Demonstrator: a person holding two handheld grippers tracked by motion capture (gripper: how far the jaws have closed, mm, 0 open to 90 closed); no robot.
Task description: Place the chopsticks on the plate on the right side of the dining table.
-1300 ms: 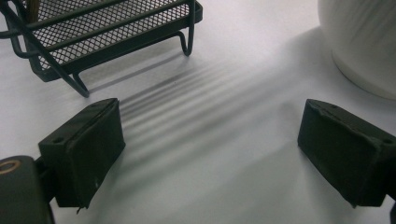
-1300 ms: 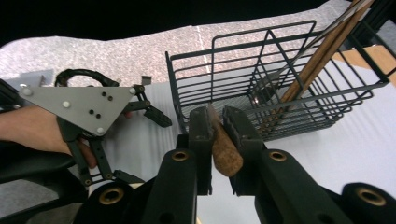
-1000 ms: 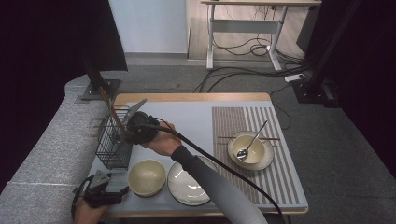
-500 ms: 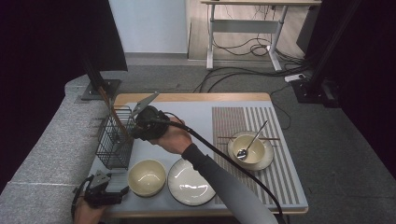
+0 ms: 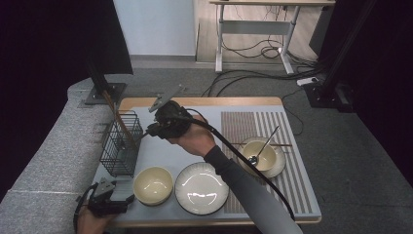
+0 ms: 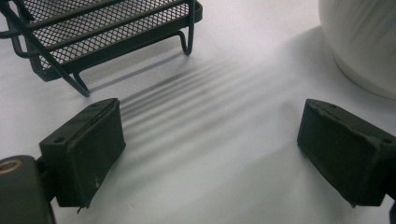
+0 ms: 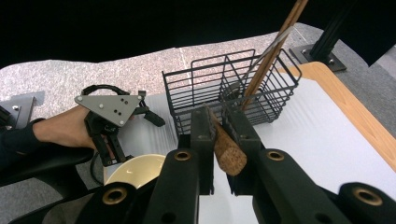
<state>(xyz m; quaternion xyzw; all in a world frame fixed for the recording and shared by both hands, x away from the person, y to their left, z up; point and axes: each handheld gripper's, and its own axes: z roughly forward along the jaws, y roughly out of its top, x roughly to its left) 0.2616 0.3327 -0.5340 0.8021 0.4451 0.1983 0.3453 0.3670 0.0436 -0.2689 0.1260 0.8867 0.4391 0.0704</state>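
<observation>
Since the earlier frames our right gripper (image 5: 152, 130) has lifted up and back from the wire basket (image 5: 119, 144), carrying a wooden-handled utensil (image 7: 226, 147) with it; our left has kept its place.

Left to right, high view: left gripper (image 5: 117, 200) rests at the near left corner of the table (image 5: 204, 102), jaws spread wide, nothing between them. In the left gripper view we see bare white mat (image 6: 210, 154) between its pads, the basket's foot ahead.

Basket stands upright at the left edge, chopsticks (image 5: 119, 122) leaning in it.

Right gripper hovers just beside the basket, jaws pinching the utensil's handle; its far end reaches toward the basket.

Near edge: cream bowl (image 5: 153, 185), then white plate (image 5: 201, 187). Far right, a bowl with a spoon (image 5: 260, 156).
</observation>
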